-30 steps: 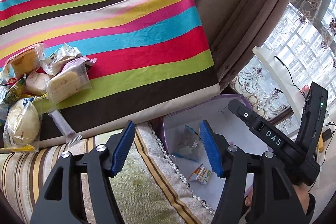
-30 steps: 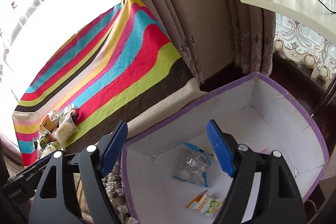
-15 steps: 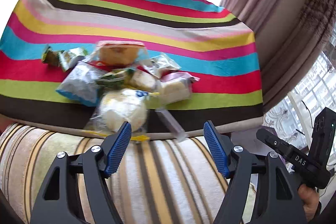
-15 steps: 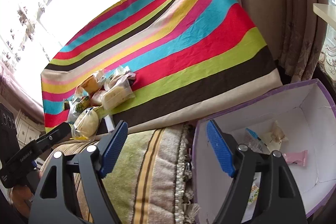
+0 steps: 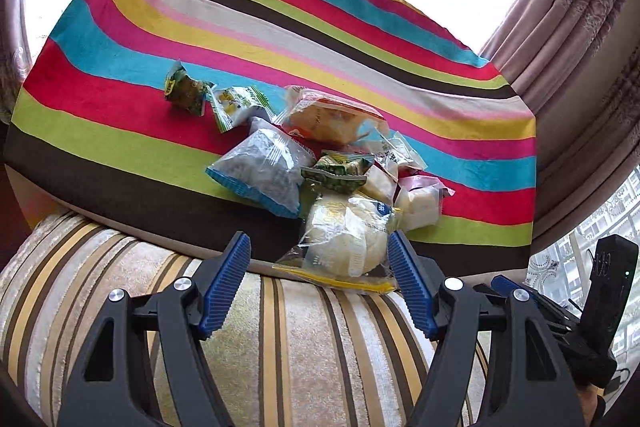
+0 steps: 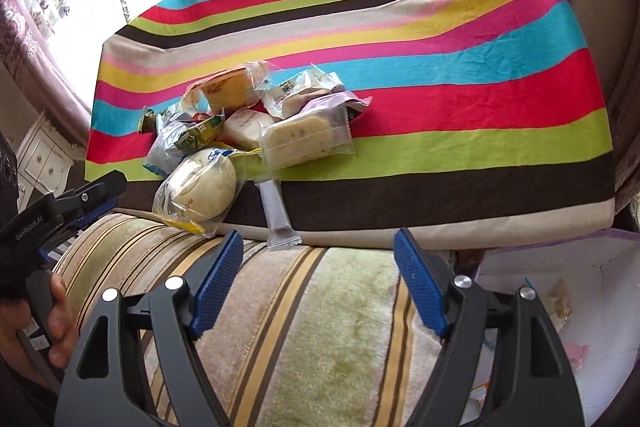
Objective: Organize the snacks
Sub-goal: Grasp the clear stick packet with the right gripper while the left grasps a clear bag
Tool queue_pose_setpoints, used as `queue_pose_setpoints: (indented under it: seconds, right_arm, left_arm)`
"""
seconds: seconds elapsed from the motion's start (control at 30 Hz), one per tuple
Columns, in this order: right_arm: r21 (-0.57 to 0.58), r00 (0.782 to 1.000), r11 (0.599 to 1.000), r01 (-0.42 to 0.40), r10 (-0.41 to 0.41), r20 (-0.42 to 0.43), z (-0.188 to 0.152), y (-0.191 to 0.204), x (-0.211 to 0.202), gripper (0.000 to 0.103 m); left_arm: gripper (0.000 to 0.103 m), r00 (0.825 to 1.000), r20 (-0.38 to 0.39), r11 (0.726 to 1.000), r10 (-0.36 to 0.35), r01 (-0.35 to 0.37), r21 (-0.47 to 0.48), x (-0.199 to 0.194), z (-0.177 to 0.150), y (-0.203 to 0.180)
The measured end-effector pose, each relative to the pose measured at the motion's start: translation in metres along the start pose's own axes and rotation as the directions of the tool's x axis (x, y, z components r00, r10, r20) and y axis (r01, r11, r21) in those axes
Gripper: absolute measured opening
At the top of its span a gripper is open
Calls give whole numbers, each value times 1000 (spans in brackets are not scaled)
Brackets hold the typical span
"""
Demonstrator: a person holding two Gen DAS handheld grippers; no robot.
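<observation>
- Here the snacks (image 5: pixel 320 155) lie heaped on the striped cloth (image 5: pixel 280 39) near its front edge; the bun (image 5: pixel 344 239) overhangs that edge onto the cushion (image 5: pixel 280 347)
- A grey stick pack (image 6: pixel 276 215) runs lengthwise toward the cushion, its near end over the edge
- Left gripper (image 5: pixel 320 283) stands open, empty, just short of the bun; right gripper (image 6: pixel 318 281) open, empty, over the cushion
- Box (image 6: pixel 560 267) sits low at right
</observation>
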State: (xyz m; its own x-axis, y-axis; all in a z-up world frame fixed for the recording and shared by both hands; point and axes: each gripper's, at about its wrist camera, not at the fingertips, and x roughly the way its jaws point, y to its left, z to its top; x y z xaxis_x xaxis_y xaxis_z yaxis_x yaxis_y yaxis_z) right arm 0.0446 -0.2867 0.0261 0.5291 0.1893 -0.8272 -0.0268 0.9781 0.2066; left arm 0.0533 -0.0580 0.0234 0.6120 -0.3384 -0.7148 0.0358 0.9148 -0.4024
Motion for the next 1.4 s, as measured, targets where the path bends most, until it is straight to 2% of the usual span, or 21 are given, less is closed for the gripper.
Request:
queue_pose_setpoints:
  seconds: [0.03,0.1,0.3,0.5,0.7,0.87,1.1,1.4]
  right_arm:
    - [-10,1000,1000,0,0,-8,1,3,4,77]
    - [-26,1000,1000,-1,0,-29,4,6,13,69]
    - [-69,998,998,1,-6,-70,11,19,32,66]
    - [-93,995,996,1,-10,-103,14,25,47,56]
    - [-115,993,993,3,-16,-115,17,32,55,52]
    - [-118,991,993,-4,-12,-136,18,33,61,44]
    - [-123,989,992,-11,-7,-150,20,34,68,40]
    - [-141,989,990,0,-21,-145,23,40,73,32]
  left_arm:
    - [68,1000,3,1000,2,-2,-5,0,1,3]
    - [68,1000,2,1000,2,-2,-16,2,4,9]
    - [67,1000,-2,999,13,-13,-47,7,12,24]
    - [68,1000,-1,998,23,-23,-63,15,24,34]
    - [68,1000,-6,998,23,-24,-66,25,34,42]
    - [68,999,-29,999,36,-36,2,36,45,39]
    - [73,990,-95,986,104,-89,142,61,53,27]
    - [73,972,-170,968,163,-124,218,89,57,22]
